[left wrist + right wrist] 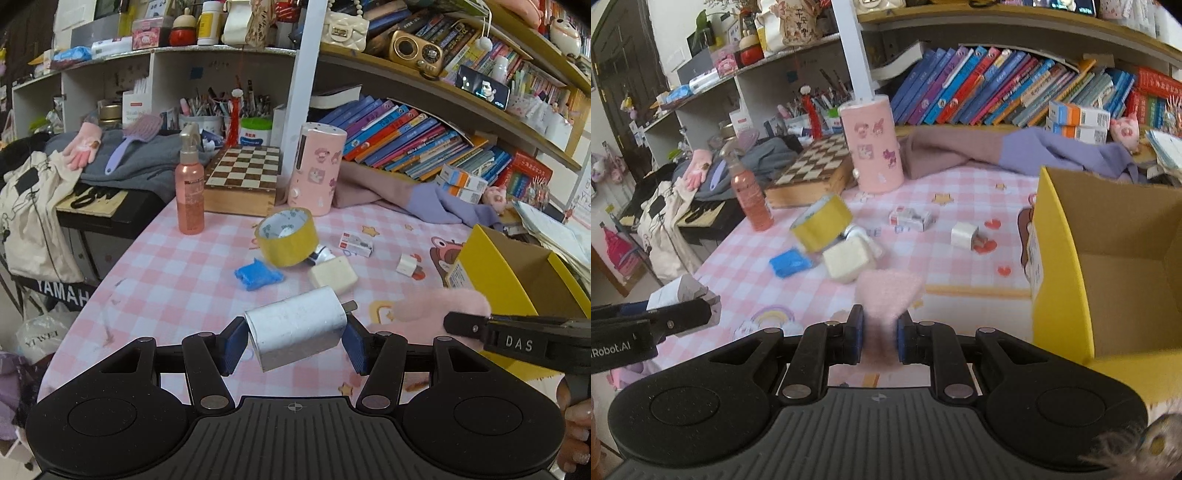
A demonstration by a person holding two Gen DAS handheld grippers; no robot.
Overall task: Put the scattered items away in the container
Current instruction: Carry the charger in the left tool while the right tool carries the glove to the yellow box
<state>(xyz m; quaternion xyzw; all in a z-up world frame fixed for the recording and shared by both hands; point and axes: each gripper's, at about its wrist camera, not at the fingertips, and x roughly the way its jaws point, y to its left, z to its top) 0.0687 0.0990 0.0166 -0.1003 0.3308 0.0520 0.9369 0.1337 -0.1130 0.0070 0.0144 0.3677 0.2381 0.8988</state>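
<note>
My left gripper (293,341) is shut on a white charger plug (295,330), held above the pink checked tablecloth (166,273). My right gripper (880,338) is shut on a fluffy pink cloth (888,291), also seen as the pink cloth (439,304) in the left wrist view. The open yellow cardboard box (1067,280) stands just right of it; the same box (517,284) lies right of the left gripper. Still on the cloth are a yellow tape roll (287,236), a blue wad (258,275), a cream block (332,274), a small white cube (406,264) and a small packet (356,244).
A pink spray bottle (190,192), a chessboard box (242,179) and a pink cylinder (317,168) stand at the back. Purple and mauve clothes (424,199) lie before a row of books (406,140). The table's left edge drops off beside a keyboard and bags.
</note>
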